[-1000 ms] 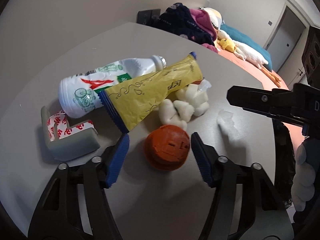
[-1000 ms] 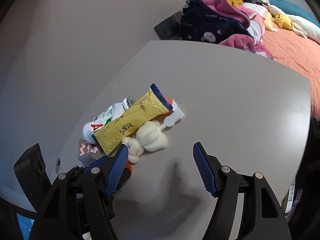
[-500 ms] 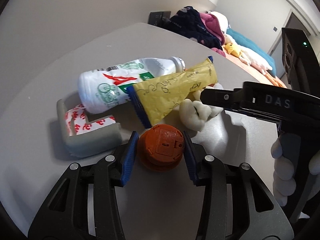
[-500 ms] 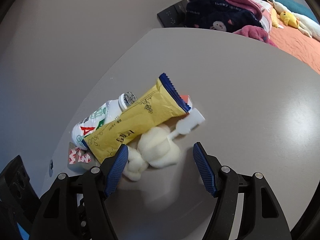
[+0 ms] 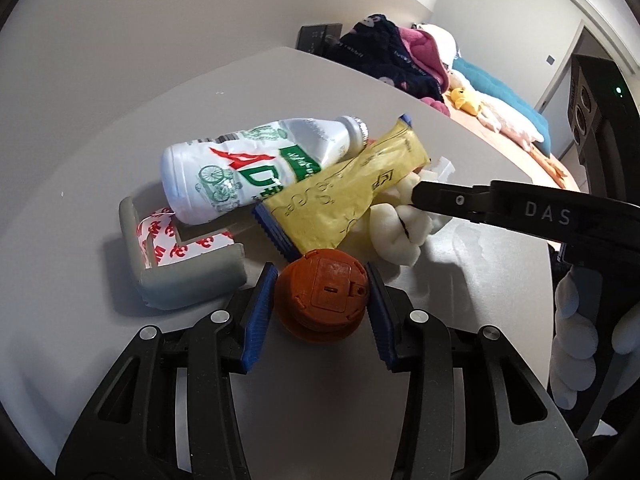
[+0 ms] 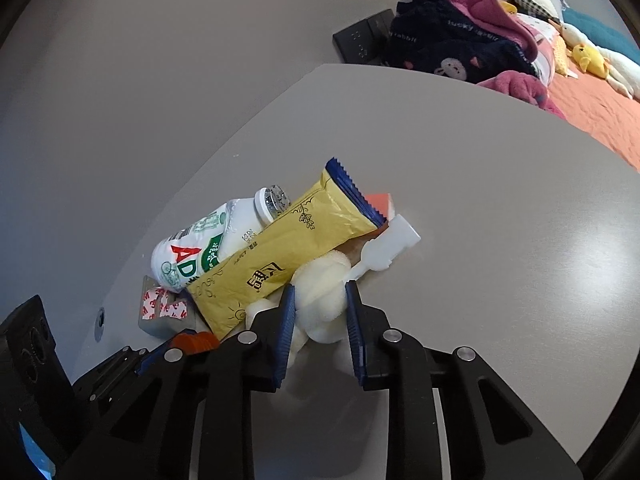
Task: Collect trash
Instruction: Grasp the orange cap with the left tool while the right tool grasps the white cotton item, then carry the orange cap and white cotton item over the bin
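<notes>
A heap of trash lies on the grey table point(image 6: 500, 240). My left gripper point(image 5: 320, 312) is shut on a round orange lid point(image 5: 322, 296), one blue pad against each side. Behind the lid lie a yellow wrapper point(image 5: 344, 196) with blue ends, a white AD bottle point(image 5: 240, 168) and a grey corner guard point(image 5: 188, 280) with red-printed tape. My right gripper point(image 6: 320, 328) reaches into the heap. Its jaws are closing on a white foam piece point(image 6: 324, 300), which fills the gap between the pads. A small white plastic vial point(image 6: 388, 246) lies just past the foam.
Beyond the table's far edge is a bed with an orange cover point(image 6: 592, 108), a pile of dark and pink clothes point(image 6: 460, 40) and plush toys point(image 5: 500, 116). Black wall sockets point(image 6: 360, 44) sit behind the table. A white-gloved hand point(image 5: 576, 360) holds the right gripper.
My left jaws closed from wide apart onto the orange lid. My right gripper moved in toward the heap and its jaws narrowed around the white foam piece.
</notes>
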`<state>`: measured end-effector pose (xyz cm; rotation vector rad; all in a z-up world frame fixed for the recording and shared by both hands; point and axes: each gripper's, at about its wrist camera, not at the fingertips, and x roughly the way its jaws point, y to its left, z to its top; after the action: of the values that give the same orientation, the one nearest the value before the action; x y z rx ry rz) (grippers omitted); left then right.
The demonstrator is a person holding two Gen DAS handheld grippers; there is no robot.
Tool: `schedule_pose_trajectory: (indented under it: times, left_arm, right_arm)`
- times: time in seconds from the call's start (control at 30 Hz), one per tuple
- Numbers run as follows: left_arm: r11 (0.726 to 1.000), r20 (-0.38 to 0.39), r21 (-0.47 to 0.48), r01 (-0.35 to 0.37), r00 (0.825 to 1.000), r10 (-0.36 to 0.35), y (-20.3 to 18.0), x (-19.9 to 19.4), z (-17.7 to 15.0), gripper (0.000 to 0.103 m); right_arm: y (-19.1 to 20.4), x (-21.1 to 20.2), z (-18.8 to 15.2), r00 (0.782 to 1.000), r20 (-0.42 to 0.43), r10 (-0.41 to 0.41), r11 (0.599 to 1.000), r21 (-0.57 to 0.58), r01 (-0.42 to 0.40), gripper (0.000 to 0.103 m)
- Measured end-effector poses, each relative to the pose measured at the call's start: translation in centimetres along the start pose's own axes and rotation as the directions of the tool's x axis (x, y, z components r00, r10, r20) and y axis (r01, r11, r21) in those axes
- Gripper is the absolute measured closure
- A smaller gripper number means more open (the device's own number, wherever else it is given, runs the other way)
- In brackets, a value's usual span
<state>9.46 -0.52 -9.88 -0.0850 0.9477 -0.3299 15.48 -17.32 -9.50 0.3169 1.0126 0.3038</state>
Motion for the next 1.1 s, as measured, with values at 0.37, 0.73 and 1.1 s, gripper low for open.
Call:
schedule_pose_trajectory:
  times: [0.37, 0.73, 1.1]
  left_arm:
    - [0.998, 0.037, 0.056, 0.038, 0.998, -0.041, -3.0, -1.3, 0.8, 0.06]
    - [0.993, 0.074, 0.091, 0.077, 0.994, -0.084, -5.7, -2.7, 1.7, 0.06]
    - [0.98, 0.102, 0.161, 0.118, 0.986, -0.135, -9.6, -4.0, 2.2, 0.06]
  right_arm:
    - [-1.5, -4.2, -0.2, 0.998, 0.059, -0.016, 0.999, 0.034, 0.014, 0.077]
    - [-2.6, -9.3, -0.9, 0.991, 0.134, -0.013, 0.999, 0.048, 0.006, 0.076]
    - [-4.3, -14.2, -2.1, 0.978, 0.205, -0.033, 0.997, 0.069, 0.019, 0.076]
